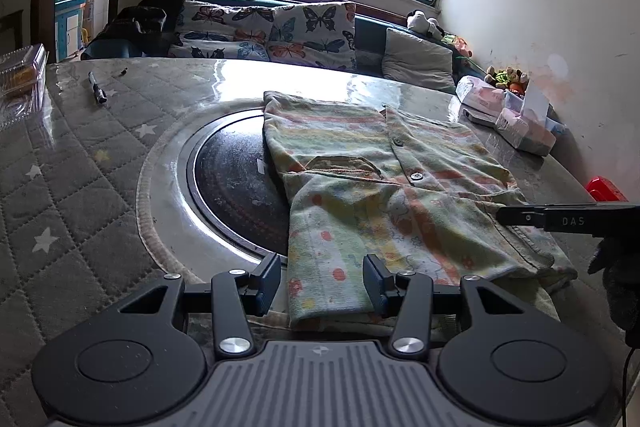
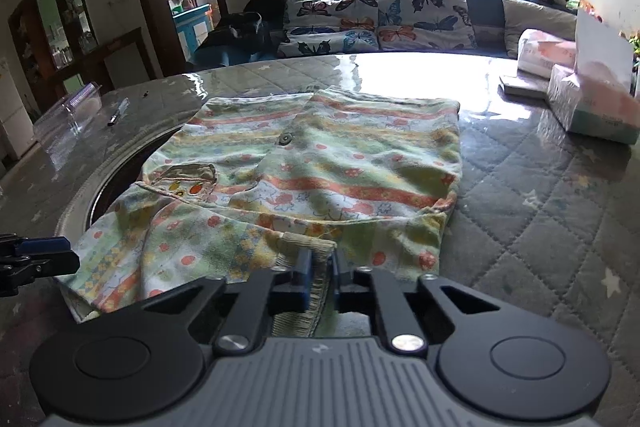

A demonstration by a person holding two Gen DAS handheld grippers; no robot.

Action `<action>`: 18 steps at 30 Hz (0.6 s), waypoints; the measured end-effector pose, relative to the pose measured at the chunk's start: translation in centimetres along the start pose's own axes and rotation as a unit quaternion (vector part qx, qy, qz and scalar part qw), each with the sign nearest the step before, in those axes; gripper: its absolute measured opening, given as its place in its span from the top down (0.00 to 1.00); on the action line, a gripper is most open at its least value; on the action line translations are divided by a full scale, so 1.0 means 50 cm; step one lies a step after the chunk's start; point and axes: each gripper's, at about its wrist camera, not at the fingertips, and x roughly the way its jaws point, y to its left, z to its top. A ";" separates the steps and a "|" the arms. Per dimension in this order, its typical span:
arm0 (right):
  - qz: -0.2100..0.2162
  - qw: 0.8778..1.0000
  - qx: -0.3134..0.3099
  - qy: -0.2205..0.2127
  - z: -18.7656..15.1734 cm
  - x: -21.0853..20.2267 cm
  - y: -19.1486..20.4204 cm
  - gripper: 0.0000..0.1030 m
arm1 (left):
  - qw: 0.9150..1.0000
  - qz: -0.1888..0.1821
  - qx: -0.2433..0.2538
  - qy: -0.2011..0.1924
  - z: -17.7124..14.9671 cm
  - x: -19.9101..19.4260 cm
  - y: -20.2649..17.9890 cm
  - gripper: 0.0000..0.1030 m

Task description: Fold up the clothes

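**Across the bench: one gripper gapes at a sleeve, the other pinches the hem**

Low in the left wrist view, the left gripper (image 1: 320,281) stands with its fingers (image 1: 269,277) partly spread and nothing pressed between them. The cuff end of a sleeve of the patterned shirt (image 1: 372,187) lies in the gap, apart from both pads. That shirt, striped green, orange and yellow with two buttons and a small pocket, lies flat across the centre and right of the frame on the quilted, star-printed bench (image 1: 80,187), partly covering a round dark inset plate (image 1: 232,179) at centre left. From the right edge the right gripper (image 1: 508,215) reaches in level, its tip at the shirt's ribbed edge, with a gloved hand (image 1: 618,283) behind it. A pen (image 1: 97,87) lies at upper left, a clear plastic box (image 1: 20,83) at the far left edge, tissue packs (image 1: 520,127) at upper right and a red object (image 1: 606,189) at the right edge.

Low and central in the right wrist view, the right gripper (image 2: 320,269) has its fingers drawn almost together, clamping the ribbed hem of the patterned shirt (image 2: 320,167). The garment spreads over the middle of the frame. At the left edge the left gripper (image 2: 60,253) shows only its tip beside the sleeve. A tissue box (image 2: 592,107) sits at upper right; the butterfly-print cushions (image 2: 380,19) line the sofa beyond the bench.
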 end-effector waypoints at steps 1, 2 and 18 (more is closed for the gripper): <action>-0.003 1.000 0.000 0.000 0.003 -0.001 0.001 0.94 | 1.000 0.001 0.000 0.001 -0.001 0.001 0.001 0.53; -0.004 1.000 -0.002 -0.005 0.007 -0.005 0.002 0.95 | 1.000 0.003 -0.001 0.002 -0.001 0.002 0.003 0.53; -0.015 1.000 -0.017 -0.017 0.022 -0.010 -0.005 0.63 | 1.000 0.015 0.005 0.002 0.014 -0.002 0.008 0.52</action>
